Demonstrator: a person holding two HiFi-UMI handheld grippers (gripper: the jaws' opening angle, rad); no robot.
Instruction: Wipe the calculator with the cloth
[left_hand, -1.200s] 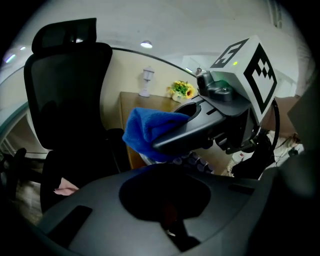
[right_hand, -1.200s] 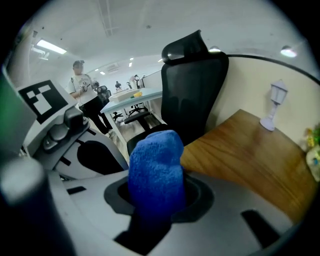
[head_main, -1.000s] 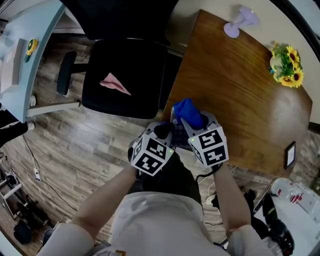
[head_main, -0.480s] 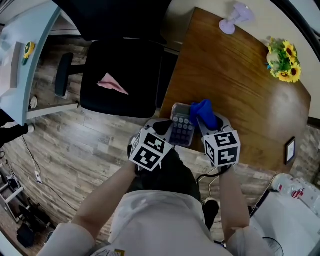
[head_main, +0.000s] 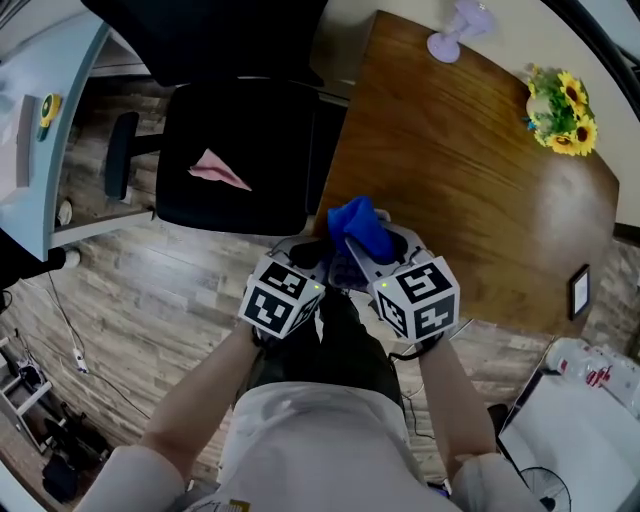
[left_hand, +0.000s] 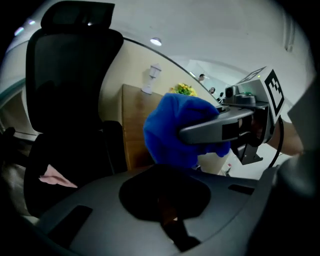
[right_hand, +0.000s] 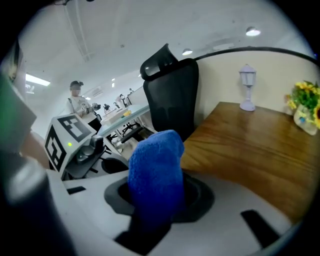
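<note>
1. Broadly, the brown wooden table (head_main: 470, 170) fills the upper right of the head view, with its near edge just in front of the person.
2. The black office chair (head_main: 240, 130) stands left of the table, and a pink folded piece (head_main: 218, 170) lies on its seat.
3. The right gripper (head_main: 368, 248) reaches over the table's near edge. Its jaws are clamped on the bright blue fluffy cloth (head_main: 360, 228), which sticks up out of them in a bunch.
4. The left gripper (head_main: 318, 256) sits just beside the right one, tip to tip. In its own view the jaws lie in a dark recess and look drawn together, with nothing recognisable between them.
5. The grey calculator (head_main: 346, 268) lies at the table's near edge between the two grippers, almost wholly covered by the cloth, so only a sliver shows.
6. A bunch of yellow sunflowers (head_main: 557, 112) stands at the table's far right edge.
7. A small pale lilac lantern-shaped lamp (head_main: 450, 30) stands at the far corner.
</note>
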